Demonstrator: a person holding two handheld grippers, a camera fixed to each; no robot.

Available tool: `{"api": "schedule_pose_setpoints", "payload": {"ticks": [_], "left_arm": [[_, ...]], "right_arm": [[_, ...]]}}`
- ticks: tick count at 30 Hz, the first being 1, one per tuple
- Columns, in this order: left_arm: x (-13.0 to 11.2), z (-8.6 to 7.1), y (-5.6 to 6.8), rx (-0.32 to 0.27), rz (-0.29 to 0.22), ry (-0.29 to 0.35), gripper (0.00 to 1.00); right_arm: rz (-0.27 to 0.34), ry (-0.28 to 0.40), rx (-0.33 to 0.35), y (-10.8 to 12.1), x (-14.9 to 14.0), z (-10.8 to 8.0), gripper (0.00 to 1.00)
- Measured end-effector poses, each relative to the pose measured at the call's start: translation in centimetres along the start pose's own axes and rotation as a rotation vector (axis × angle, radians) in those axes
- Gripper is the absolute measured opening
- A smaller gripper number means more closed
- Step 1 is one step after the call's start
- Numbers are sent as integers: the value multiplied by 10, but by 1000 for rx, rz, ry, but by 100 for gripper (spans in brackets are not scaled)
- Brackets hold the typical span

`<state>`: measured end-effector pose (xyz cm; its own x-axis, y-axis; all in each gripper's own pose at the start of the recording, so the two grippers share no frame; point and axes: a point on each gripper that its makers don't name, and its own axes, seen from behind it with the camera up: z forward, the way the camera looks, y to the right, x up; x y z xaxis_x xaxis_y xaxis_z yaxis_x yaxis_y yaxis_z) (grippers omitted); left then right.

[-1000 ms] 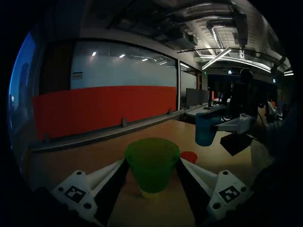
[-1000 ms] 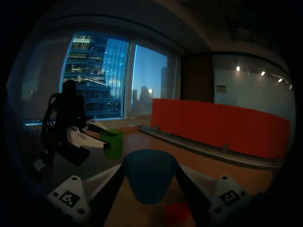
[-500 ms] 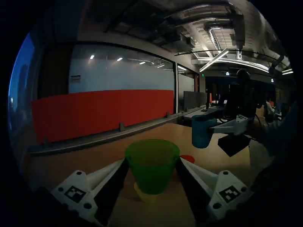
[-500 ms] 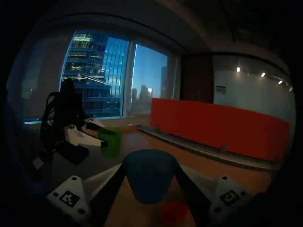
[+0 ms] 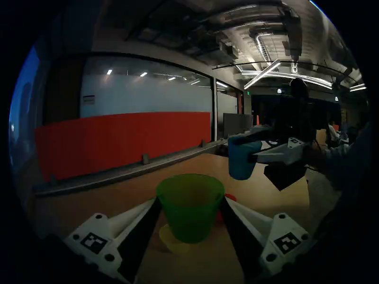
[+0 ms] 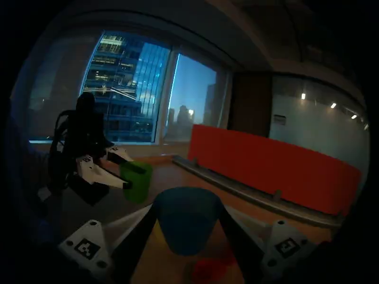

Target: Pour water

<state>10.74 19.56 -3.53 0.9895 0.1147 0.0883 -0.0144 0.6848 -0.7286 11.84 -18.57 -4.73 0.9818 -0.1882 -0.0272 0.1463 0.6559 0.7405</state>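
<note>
My left gripper (image 5: 190, 208) is shut on a green cup (image 5: 190, 205), held upright above the wooden table (image 5: 265, 189). My right gripper (image 6: 188, 222) is shut on a blue cup (image 6: 187, 218), also upright. In the left gripper view the blue cup (image 5: 240, 157) hangs up and to the right of the green one, held by the right gripper (image 5: 253, 155) in a person's hand. In the right gripper view the green cup (image 6: 136, 181) hangs to the left, with the left gripper (image 6: 127, 179) shut on it. No water is visible in either cup.
A yellow cup (image 5: 166, 235) and a red cup (image 5: 222, 208) stand on the table below the green cup; the red cup (image 6: 208, 270) also lies below the blue one. An orange partition (image 5: 118, 139) runs along the table's far side. Tall windows (image 6: 128, 90) lie beyond.
Both cups have risen and come closer together. The blue cup has moved left and up in the left gripper view. The yellow and red cups have slid lower beneath the held cups.
</note>
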Motion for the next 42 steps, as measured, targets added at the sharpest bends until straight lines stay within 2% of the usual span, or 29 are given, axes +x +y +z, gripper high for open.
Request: {"api": "schedule_pose_setpoints", "payload": {"ticks": [16,28,42], "left_arm": [[-6,9,26,-55,8,-10,85],[-8,14,37,-80,4,-10,85],[-8,18,50,-105,7,-6,85]], "right_arm": [[-169,9,-29,17,29,2,92],[-353,16,-46,25,53,11,92],[-527,33,-61,27,78,21,91]]}}
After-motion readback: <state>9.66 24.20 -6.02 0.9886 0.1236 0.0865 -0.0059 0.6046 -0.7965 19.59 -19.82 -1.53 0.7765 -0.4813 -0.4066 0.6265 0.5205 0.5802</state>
